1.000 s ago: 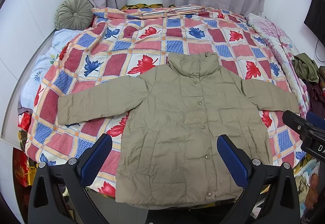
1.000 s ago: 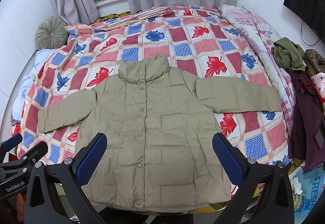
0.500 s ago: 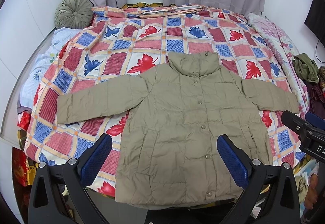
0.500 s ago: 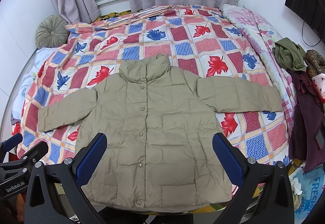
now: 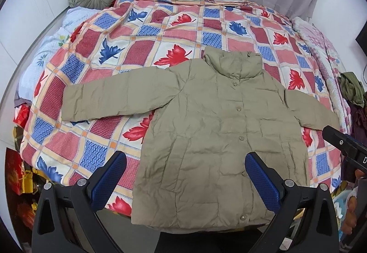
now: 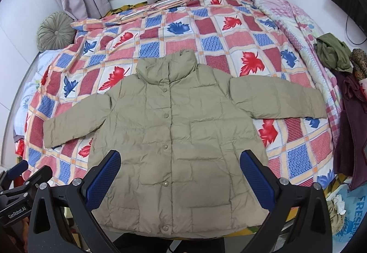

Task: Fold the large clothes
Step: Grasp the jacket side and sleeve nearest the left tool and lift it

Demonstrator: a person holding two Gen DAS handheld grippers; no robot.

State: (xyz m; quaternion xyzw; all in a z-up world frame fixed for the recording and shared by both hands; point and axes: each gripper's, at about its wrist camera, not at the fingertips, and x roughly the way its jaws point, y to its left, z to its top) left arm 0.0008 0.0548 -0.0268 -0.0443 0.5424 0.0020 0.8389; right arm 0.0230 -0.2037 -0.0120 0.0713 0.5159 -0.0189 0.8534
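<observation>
Khaki jacket (image 5: 213,138) lies spread flat, centre frame, on the quilt (image 5: 137,46); both grippers' jaws gape wide, released.

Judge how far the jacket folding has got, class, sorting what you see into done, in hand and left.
Done: the jacket lies flat on the quilt, buttoned, front up, with both sleeves spread out. In hand: nothing; the left gripper and right gripper hover open above the hem, gripping no fabric. Left: all the folding, since the left sleeve and right sleeve show no fold.
</observation>
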